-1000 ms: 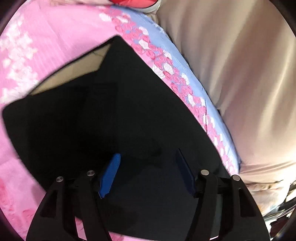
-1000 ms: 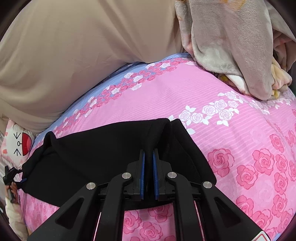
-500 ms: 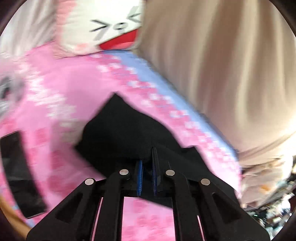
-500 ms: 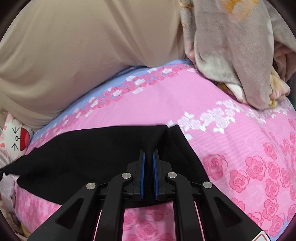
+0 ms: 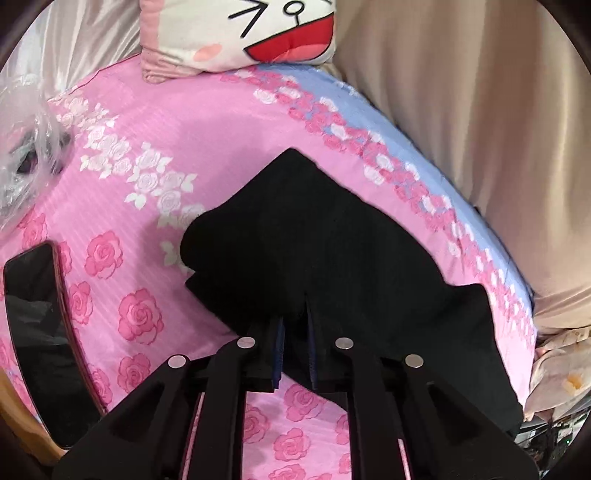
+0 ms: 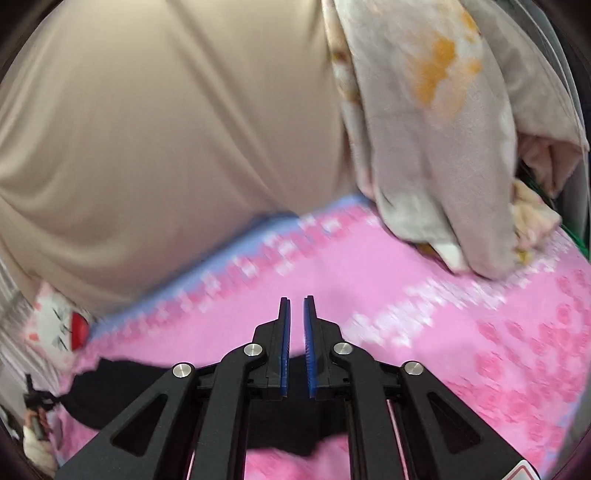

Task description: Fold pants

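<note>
Black pants (image 5: 332,236): we find them lying on the pink rose-print bedsheet (image 5: 155,155), toward its blue-banded far edge, one corner pointing at that band.

Left gripper (image 5: 295,325): we hold it with its fingers drawn nearly together on a fold of the pants; black cloth rises between the blue pads and covers their tips. A second ago these fingers stood wide apart over the flat cloth; half a second ago they had closed on it, and they have just eased a little wider, with the fabric between them.

Right gripper (image 6: 296,314): we see a narrow gap between its blue pads, with nothing in it. The pants (image 6: 147,387) lie below and behind the fingertips, dark under the linkage, toward the sheet's near edge. In both earlier frames this gripper pinched the cloth's edge; its fingers have just been opening and the cloth is out of them.

Also present: cartoon-face pillow (image 5: 240,33) at the sheet's far corner; dark phone (image 5: 40,339) at its left edge; grey blanket (image 6: 436,140) heaped at its far right.
</note>
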